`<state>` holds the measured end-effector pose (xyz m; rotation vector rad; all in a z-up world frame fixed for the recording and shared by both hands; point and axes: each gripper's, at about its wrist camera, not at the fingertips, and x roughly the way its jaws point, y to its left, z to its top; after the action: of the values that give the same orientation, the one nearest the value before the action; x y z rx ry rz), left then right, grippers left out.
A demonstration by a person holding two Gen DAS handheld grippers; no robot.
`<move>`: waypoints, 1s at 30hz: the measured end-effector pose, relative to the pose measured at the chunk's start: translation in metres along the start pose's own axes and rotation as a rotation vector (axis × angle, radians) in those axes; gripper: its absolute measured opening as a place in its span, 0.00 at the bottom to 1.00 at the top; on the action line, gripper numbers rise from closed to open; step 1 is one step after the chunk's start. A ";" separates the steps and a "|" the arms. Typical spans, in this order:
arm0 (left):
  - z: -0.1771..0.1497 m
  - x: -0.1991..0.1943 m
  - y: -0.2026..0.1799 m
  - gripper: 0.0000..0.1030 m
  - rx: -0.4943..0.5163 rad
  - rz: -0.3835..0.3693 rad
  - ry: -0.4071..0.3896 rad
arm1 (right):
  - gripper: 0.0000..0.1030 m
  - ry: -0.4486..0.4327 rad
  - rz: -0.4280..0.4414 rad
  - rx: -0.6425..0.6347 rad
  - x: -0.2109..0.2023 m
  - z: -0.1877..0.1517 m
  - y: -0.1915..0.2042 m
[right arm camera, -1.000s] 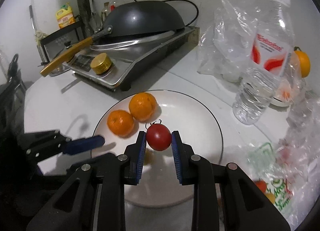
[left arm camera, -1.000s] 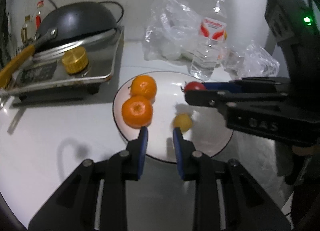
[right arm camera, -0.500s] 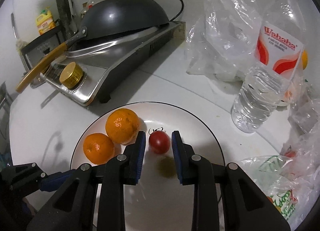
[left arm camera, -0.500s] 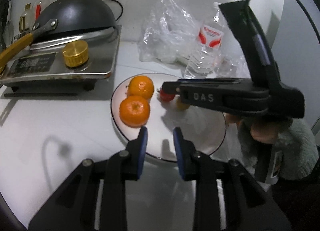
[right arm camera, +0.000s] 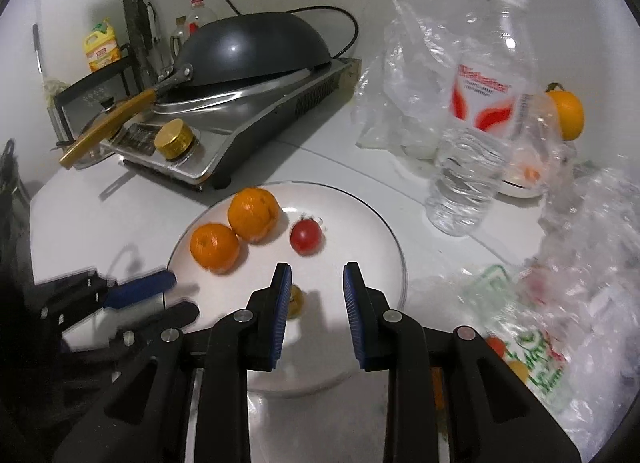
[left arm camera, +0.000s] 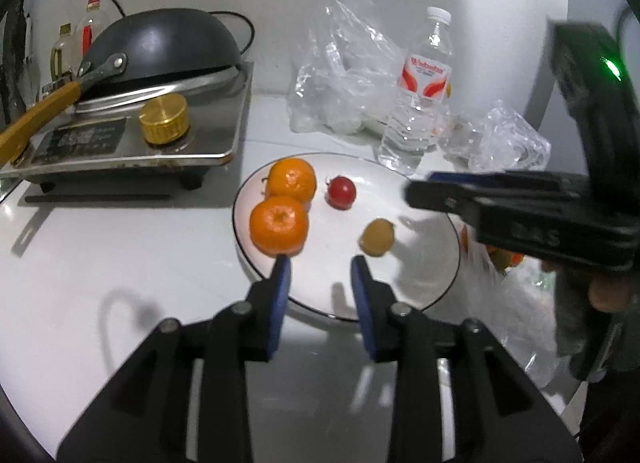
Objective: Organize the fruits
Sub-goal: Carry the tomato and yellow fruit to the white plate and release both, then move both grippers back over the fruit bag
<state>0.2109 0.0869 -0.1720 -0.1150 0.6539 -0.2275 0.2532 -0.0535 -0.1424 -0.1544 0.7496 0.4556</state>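
Left tongs point(left arm camera: 319, 263) released, nothing between the blue pads, hovering over the near rim of the white plate point(left arm camera: 408, 295). Right tongs point(right arm camera: 315, 269) also released and empty, over the near half of the same plate.

On the plate: two oranges touching each other at the left side, near one point(left arm camera: 279, 225), far one point(left arm camera: 293, 179). Red tomato point(left arm camera: 341, 192) just right of the far orange, apart from it. Small yellow-brown fruit point(left arm camera: 377, 237) sits alone toward the plate's middle-right.

View differences:
- Left wrist shows the yellow-brown fruit whole. In the right wrist view it's mostly hidden behind the left finger of the right tongs, only a sliver point(right arm camera: 297, 299) shows.
- Left wrist shows the right tongs from the side, coming in over the plate's right edge; whether they're released can't be read from that angle, only from the right wrist view.
- Right wrist shows the left tongs at lower left, blue pad tip at the plate's left rim, motion-blurred.
- Right wrist shows another orange point(right arm camera: 567, 115) behind the water bottle point(right arm camera: 476, 135), and a printed plastic bag point(right arm camera: 528, 355) at right with small red and yellow fruit inside. Left wrist only catches a bit of orange colour behind the right tongs there.

Both views: induction cooker point(left arm camera: 132, 143) with upturned dark wok point(left arm camera: 160, 47) on the table point(left arm camera: 120, 255), crumpled clear bags point(left arm camera: 344, 91) behind the plate.
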 end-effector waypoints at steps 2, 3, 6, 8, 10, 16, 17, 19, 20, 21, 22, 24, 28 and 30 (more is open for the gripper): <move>0.000 -0.001 0.002 0.33 -0.009 0.000 -0.004 | 0.28 -0.009 0.001 0.005 -0.011 -0.008 -0.006; 0.000 -0.002 0.002 0.33 -0.010 0.004 -0.007 | 0.28 -0.013 0.001 0.007 -0.015 -0.012 -0.009; 0.000 -0.004 0.004 0.36 -0.018 0.011 -0.015 | 0.28 -0.029 -0.013 0.013 -0.029 -0.024 -0.019; 0.000 -0.003 0.005 0.43 -0.027 0.016 -0.013 | 0.28 -0.035 -0.028 0.026 -0.036 -0.032 -0.030; 0.000 -0.003 0.005 0.45 -0.027 0.021 -0.010 | 0.28 -0.037 -0.033 0.041 -0.040 -0.039 -0.039; -0.001 -0.004 -0.009 0.48 0.030 0.083 -0.026 | 0.28 -0.039 -0.037 0.058 -0.049 -0.052 -0.057; -0.001 -0.006 -0.012 0.48 0.038 0.094 -0.040 | 0.28 -0.040 -0.037 0.057 -0.051 -0.055 -0.059; -0.002 -0.010 -0.020 0.48 0.051 0.113 -0.055 | 0.30 -0.045 -0.039 0.057 -0.053 -0.058 -0.064; -0.002 -0.011 -0.023 0.48 0.053 0.118 -0.059 | 0.33 -0.048 -0.043 0.057 -0.055 -0.059 -0.066; -0.003 -0.014 -0.028 0.48 0.057 0.113 -0.068 | 0.34 -0.050 -0.045 0.058 -0.055 -0.060 -0.069; -0.002 -0.017 -0.033 0.48 0.060 0.103 -0.082 | 0.36 -0.052 -0.044 0.061 -0.056 -0.062 -0.072; -0.001 -0.024 -0.048 0.48 0.089 0.098 -0.124 | 0.37 -0.052 -0.042 0.066 -0.058 -0.065 -0.078; 0.003 -0.029 -0.073 0.48 0.145 0.084 -0.164 | 0.37 -0.050 -0.038 0.077 -0.060 -0.072 -0.089; 0.005 -0.028 -0.086 0.48 0.167 0.070 -0.164 | 0.37 -0.052 -0.035 0.087 -0.062 -0.076 -0.096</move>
<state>0.1775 0.0102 -0.1368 0.0489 0.4725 -0.2015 0.2101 -0.1824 -0.1574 -0.0744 0.7137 0.3919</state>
